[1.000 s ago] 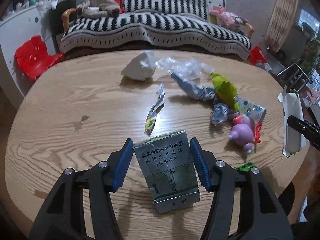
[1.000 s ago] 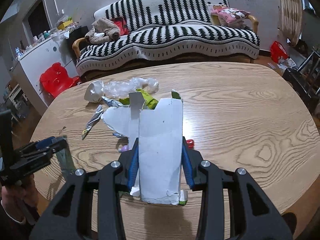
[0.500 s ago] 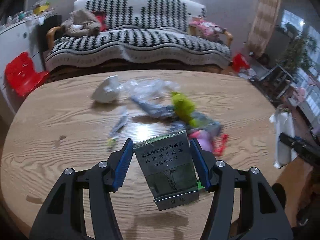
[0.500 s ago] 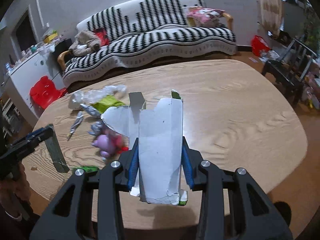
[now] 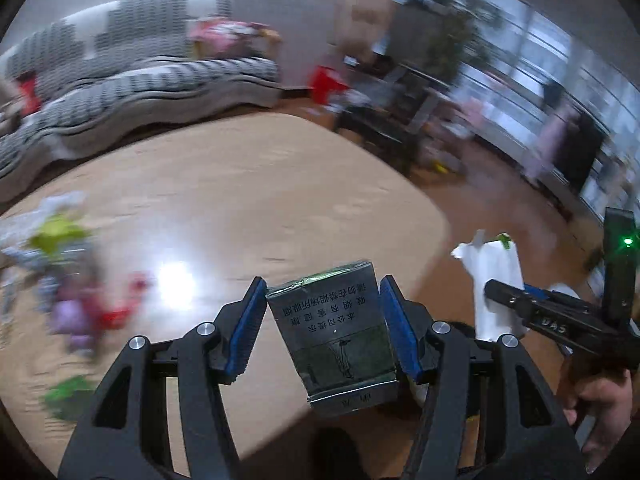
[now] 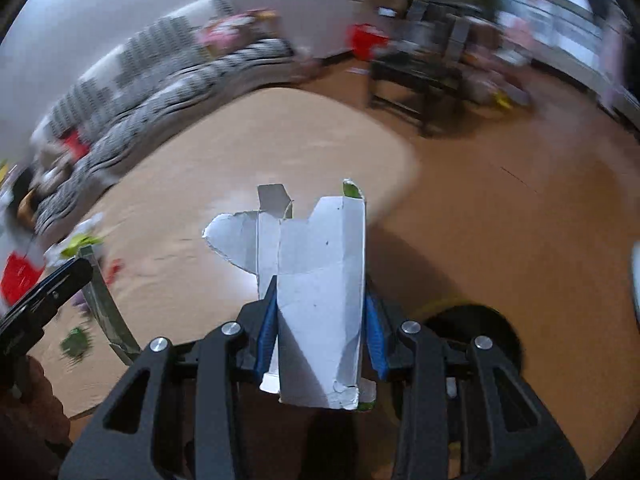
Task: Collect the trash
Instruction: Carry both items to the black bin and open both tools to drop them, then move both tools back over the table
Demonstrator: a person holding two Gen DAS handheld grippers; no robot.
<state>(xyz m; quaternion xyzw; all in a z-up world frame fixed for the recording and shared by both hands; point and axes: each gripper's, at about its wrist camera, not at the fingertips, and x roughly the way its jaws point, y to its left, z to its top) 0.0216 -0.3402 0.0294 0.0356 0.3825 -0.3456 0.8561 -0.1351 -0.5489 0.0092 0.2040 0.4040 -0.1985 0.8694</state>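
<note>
My left gripper (image 5: 323,322) is shut on a green cigarette pack (image 5: 334,332) and holds it above the near right part of the wooden table (image 5: 248,192). My right gripper (image 6: 320,332) is shut on a torn white carton (image 6: 316,280), past the table's right edge; the carton also shows in the left wrist view (image 5: 494,280). A blurred pile of trash (image 5: 60,276) lies on the table at the left, with green, silver, purple and red pieces. A dark round opening (image 6: 472,332) shows below the right gripper.
A striped sofa (image 5: 120,76) stands behind the table. A dark chair (image 6: 416,80) and clutter stand on the brown floor at the right. A red bag (image 5: 326,82) lies by the sofa's end. A green scrap (image 5: 68,394) lies on the table's near left.
Both grippers have swung to the right with their loads. The trash pile has slid to the left of both views, and the floor and the room's right side have come into view.
</note>
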